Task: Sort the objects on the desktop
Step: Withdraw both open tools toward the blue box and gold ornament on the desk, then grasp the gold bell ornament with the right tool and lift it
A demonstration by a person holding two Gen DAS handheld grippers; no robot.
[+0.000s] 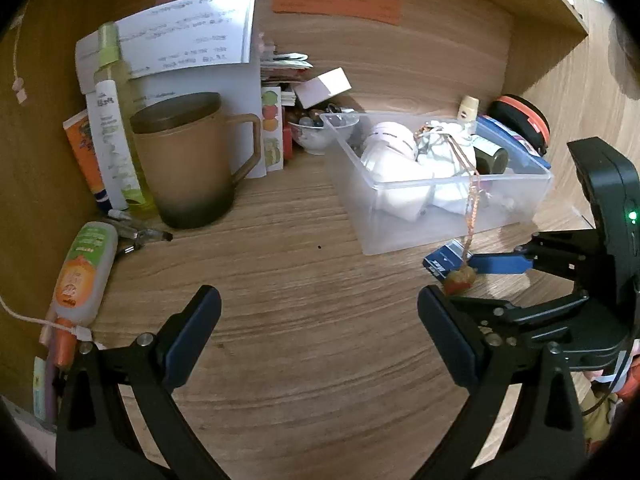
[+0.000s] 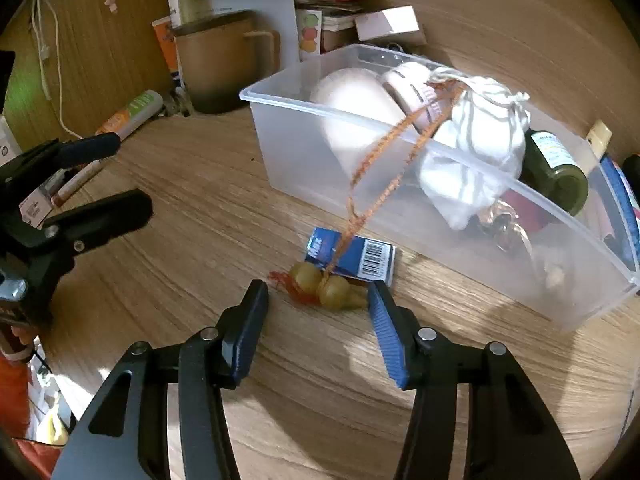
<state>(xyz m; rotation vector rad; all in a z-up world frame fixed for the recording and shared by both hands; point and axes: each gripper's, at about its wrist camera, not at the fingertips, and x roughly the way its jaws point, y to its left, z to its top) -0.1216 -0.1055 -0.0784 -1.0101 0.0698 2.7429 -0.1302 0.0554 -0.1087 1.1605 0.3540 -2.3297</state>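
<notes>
- The small yellow-green gourd-shaped charm with a red tassel (image 2: pixel 326 290) lies on the wooden worktop (image 2: pixel 320 400), just in front of the clear plastic storage box (image 2: pixel 400 216) and touching the near edge of the flat blue packet with a barcode (image 2: pixel 356 256).
- We read its long axis as running across the right wrist view, tassel end to the left, pointed end to the right, so it lies roughly along the line between the two pads.
- Its braided orange cord (image 2: pixel 376 168) climbs over the box wall and in among the white bundles, so the charm is tied to something inside the box.
- Our right claw (image 2: pixel 318 308) is the nearer one: the charm sits directly ahead of its tips, between them. The blue right pad is just beside or touching the pointed end; the left pad stands clear of the tassel.
- The right claw is half spread and not clamped on anything yet; we judge a short push forward would seat the charm fully before closing.
- Our left claw (image 1: pixel 320 320) stands wide and empty over bare worktop, with the charm (image 1: pixel 460 280) off to its right, just beyond its right finger.
- Because the cord is anchored in the box, we expect a lift to drag it taut.
</notes>
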